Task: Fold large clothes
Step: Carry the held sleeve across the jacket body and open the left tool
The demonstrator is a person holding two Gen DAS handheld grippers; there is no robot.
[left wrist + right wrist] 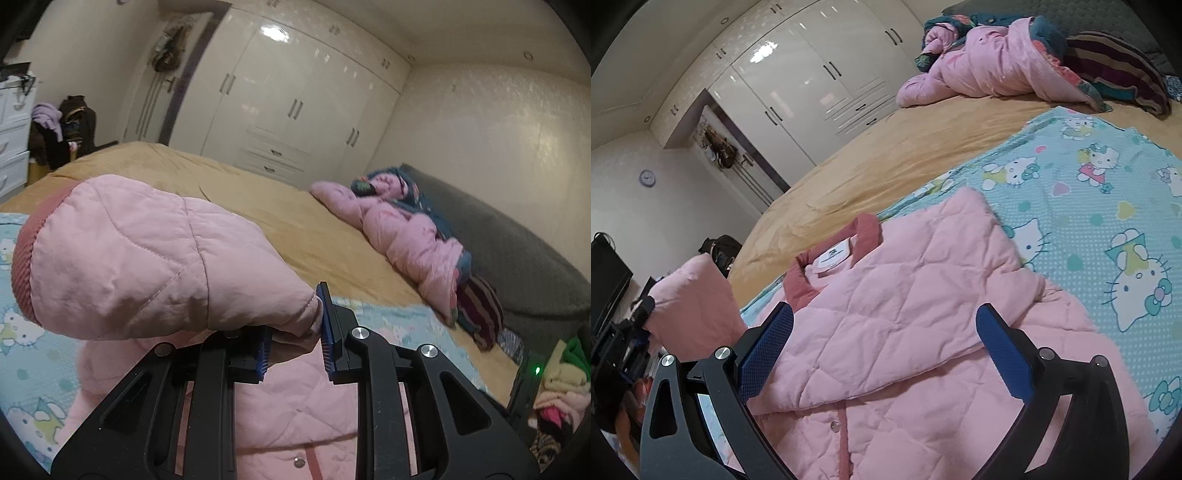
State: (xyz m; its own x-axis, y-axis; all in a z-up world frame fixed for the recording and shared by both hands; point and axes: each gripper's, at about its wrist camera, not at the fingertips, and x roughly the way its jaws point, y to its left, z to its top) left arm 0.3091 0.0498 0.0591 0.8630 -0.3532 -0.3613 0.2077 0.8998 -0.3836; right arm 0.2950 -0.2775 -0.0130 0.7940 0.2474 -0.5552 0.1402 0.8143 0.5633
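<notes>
**Sleeve lifted over the pink jacket**

While my left fingers (295,339) are clamped on a pinch of the pink quilted sleeve (147,254), the sleeve hangs in the air above the rest of the jacket (905,306), its darker ribbed cuff (26,258) pointing away from me. My right fingers (886,350) stand wide apart and empty, hovering just over the jacket's front, near its snap placket (838,424). The jacket lies face up on a light blue cartoon-cat blanket (1108,229), which is spread over the near part of the bed (857,166). Its collar (868,229) points toward the middle of the bed, label showing. Another pink padded garment (406,236) lies crumpled well apart, at the bed's far edge beside the dark headboard (517,251). White wardrobes (295,103) line the wall beyond.
</notes>
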